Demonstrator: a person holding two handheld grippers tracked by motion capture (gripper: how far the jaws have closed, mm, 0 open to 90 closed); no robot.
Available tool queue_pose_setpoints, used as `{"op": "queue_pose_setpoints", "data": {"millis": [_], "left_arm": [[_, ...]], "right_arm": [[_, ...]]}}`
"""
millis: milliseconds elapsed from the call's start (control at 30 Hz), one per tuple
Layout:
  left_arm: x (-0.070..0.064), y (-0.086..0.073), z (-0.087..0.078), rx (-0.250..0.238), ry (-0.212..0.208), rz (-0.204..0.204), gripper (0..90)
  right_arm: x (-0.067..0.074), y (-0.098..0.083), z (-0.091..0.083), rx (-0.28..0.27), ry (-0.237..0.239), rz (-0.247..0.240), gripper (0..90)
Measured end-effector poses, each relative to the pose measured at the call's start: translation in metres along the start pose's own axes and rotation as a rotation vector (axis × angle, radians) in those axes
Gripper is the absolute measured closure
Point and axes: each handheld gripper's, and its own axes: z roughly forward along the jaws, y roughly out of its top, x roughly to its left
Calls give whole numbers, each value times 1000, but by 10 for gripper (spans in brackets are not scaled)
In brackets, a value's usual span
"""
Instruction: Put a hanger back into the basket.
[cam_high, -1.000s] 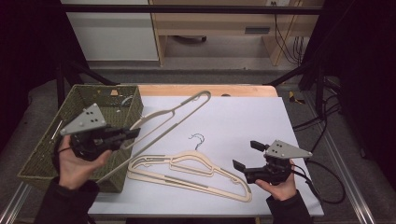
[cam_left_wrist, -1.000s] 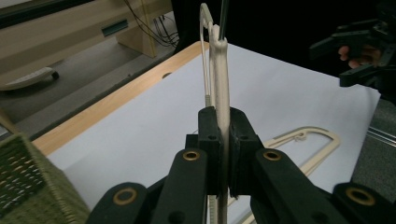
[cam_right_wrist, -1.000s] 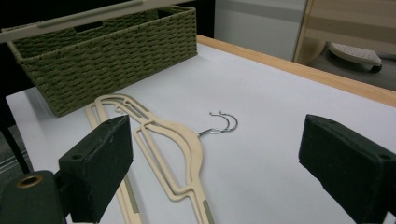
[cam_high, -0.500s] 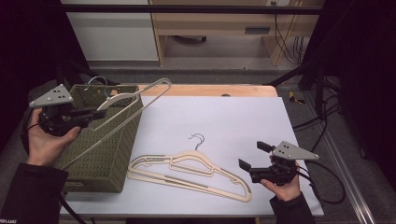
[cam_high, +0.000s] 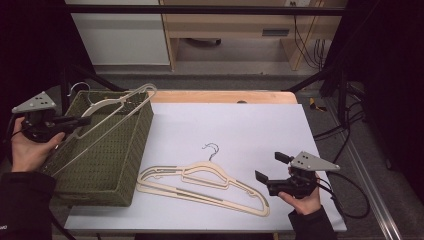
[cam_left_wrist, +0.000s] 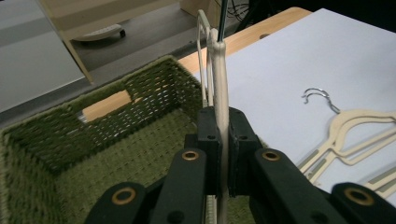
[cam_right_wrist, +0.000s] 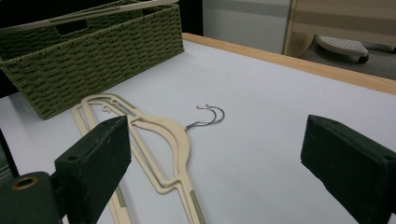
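— Jaws of the left gripper (cam_left_wrist: 223, 140) are clamping a cream hanger (cam_high: 107, 117) by its flat body, carrying it over the green woven basket (cam_high: 132, 165) at nine o'clock on the tabletop (cam_high: 240, 130).

— And the right gripper (cam_high: 272, 172)?

— Released, jaws standing wide, hovering at five o'clock beside two more hangers (cam_high: 200, 185) lying flat.

— What is threatening the drop?

— The hanger is sitting tilted across the basket; its far end or hook may be catching the rim, likely leaving it propped instead of inside.

— Room to move?

— Plenty at twelve and three o'clock; the basket's walls are crowding the left.
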Motion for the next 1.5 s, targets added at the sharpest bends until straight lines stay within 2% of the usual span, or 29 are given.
{"op": "queue_pose_setpoints", "data": {"millis": [333,533,633,767,833,867,1033,1233,1267,1367,1500], "left_arm": [[24,-21,-5,11,43,-13,857],[26,-33,2,50,64,-9,857],[22,-40,10,55,64,-17,856],[13,-51,25,90,71,-11,855],[7,-60,35,92,78,-22,856],[7,-60,35,92,78,-22,856],[-4,-73,49,116,109,-18,852],[-13,-79,57,131,94,-36,827],[-15,-80,57,150,77,-45,820],[-18,-81,59,152,68,-46,806],[-26,-84,65,184,53,-27,787]], "right_arm": [[0,-1,1,7,3,-8,88],[0,-1,1,7,3,-3,88],[1,-1,2,13,4,-1,88],[1,-1,3,14,6,-7,88],[1,-1,2,15,6,-5,87],[1,-1,2,14,6,-5,88],[1,-1,2,16,9,-5,88],[2,-2,4,24,14,-7,88],[2,-2,4,25,16,-7,88],[2,-2,4,25,18,-8,88],[3,-2,4,24,18,-3,88]]}}
